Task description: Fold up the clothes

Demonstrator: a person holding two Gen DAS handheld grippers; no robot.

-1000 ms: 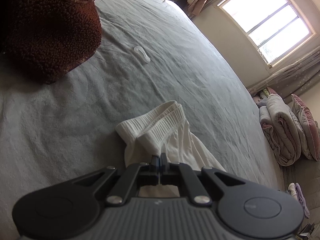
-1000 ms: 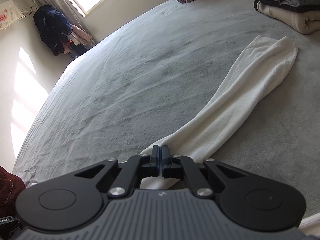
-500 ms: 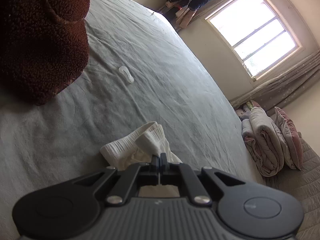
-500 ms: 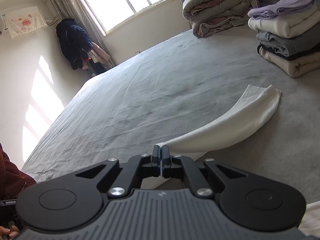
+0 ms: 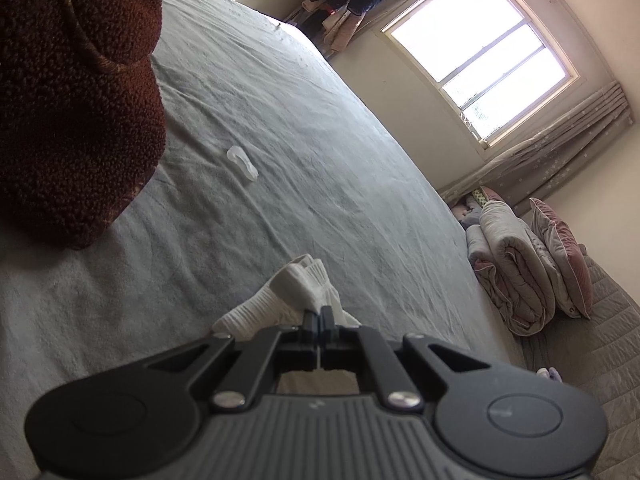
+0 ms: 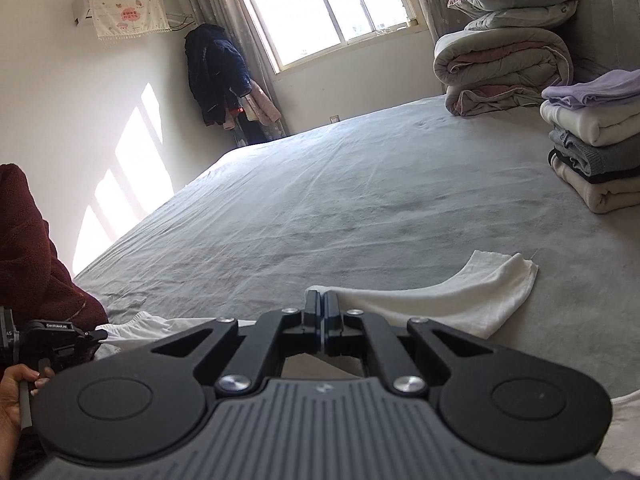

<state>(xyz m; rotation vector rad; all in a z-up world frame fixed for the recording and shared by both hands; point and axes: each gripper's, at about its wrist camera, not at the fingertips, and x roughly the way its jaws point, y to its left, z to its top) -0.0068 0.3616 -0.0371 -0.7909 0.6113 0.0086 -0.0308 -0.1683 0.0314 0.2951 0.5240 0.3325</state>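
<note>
A white garment lies on the grey bed (image 6: 360, 184). Its ribbed waistband (image 5: 296, 284) is bunched up in front of my left gripper (image 5: 320, 312), which is shut on the fabric just behind the band. My right gripper (image 6: 323, 300) is shut on an edge of the same garment's leg (image 6: 460, 304), lifted off the sheet. The leg curves away to the right, and its far end rests flat on the bed. In the right wrist view the left gripper (image 6: 60, 332) shows at the far left, held by a hand (image 6: 12, 384).
A dark red fleece sleeve (image 5: 72, 100) fills the upper left. A small white plastic piece (image 5: 242, 162) lies on the sheet. A stack of folded clothes (image 6: 596, 148) and rolled quilts (image 6: 504, 68) sit at the bed's right side. Coats (image 6: 216, 76) hang in the corner.
My right gripper has risen and levelled out with the white leg in it, so the leg's far end now lies nearer and curved. The waistband in the left gripper has bunched tighter.
</note>
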